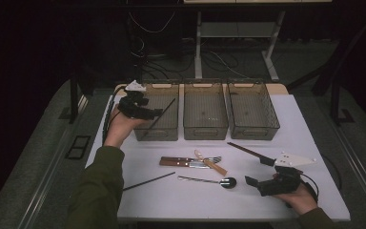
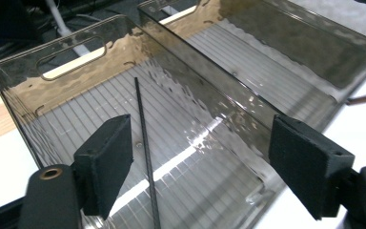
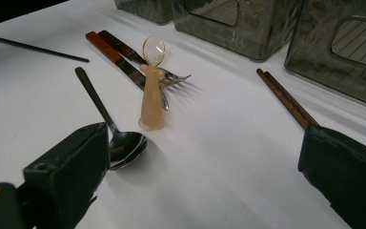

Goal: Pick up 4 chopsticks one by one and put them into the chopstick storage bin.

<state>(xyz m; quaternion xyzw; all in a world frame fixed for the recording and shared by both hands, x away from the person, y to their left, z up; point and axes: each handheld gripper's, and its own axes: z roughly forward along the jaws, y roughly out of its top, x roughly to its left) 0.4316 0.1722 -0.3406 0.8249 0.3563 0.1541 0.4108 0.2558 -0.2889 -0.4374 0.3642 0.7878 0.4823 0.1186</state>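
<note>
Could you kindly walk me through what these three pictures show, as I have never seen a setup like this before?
There is no robot here: a person holds a hand-held gripper in each hand. The high view looks down on a white table. The other two pictures come from cameras riding on the grippers, looking out between their black fingers.

The left gripper is open above the leftmost of three smoky plastic bins; a thin black stick rests inside that bin. The right gripper is open and holds nothing, low over the table.

On the table lie another black stick, a metal spoon, two brown-handled utensils, at least one of them a fork, a small pale plastic spoon and brown chopsticks.
</note>
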